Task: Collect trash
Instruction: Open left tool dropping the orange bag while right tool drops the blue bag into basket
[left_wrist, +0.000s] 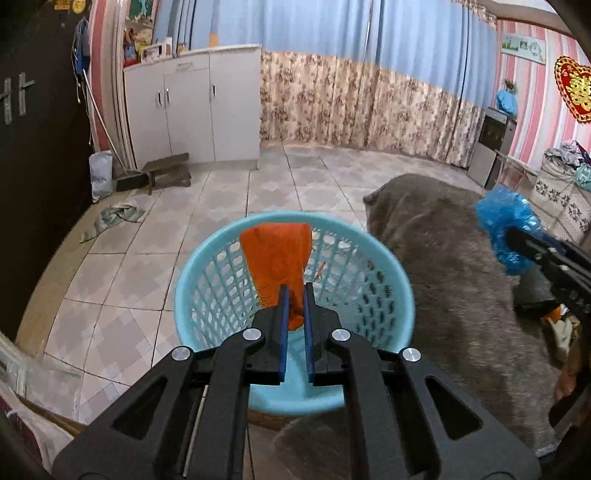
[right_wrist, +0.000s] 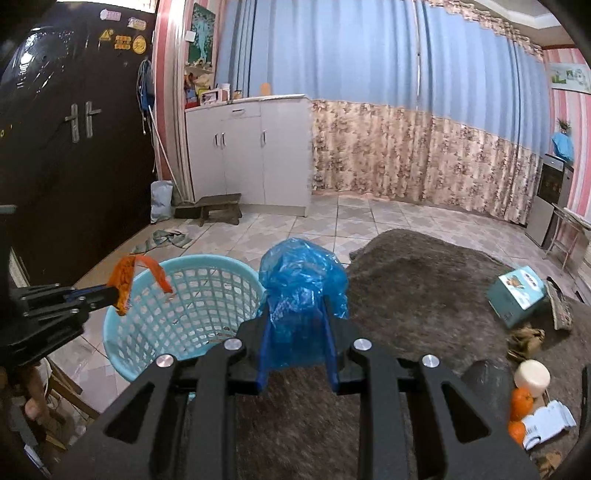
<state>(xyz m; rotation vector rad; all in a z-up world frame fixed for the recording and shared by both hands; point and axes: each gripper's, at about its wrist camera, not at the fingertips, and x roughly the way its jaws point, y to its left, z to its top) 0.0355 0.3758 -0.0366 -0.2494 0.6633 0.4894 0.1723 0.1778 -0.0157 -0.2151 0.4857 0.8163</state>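
A grey rug (right_wrist: 424, 295) on tiled floor (left_wrist: 122, 280) carries a teal basket (left_wrist: 207, 273).

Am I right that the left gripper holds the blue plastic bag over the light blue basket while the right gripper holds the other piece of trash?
Not quite: the left wrist view shows the left gripper shut on the orange wrapper over the basket. The right gripper holds the blue plastic bag.

A pale patterned tile floor (right_wrist: 317, 229) runs back to blue-and-floral curtains (right_wrist: 406, 129) at twelve o'clock. A white cabinet (right_wrist: 251, 151) stands at eleven, a dark double door (right_wrist: 74, 129) at nine, pink striped walls (left_wrist: 535, 110) at two. A grey rug (right_wrist: 424, 280) lies at three.
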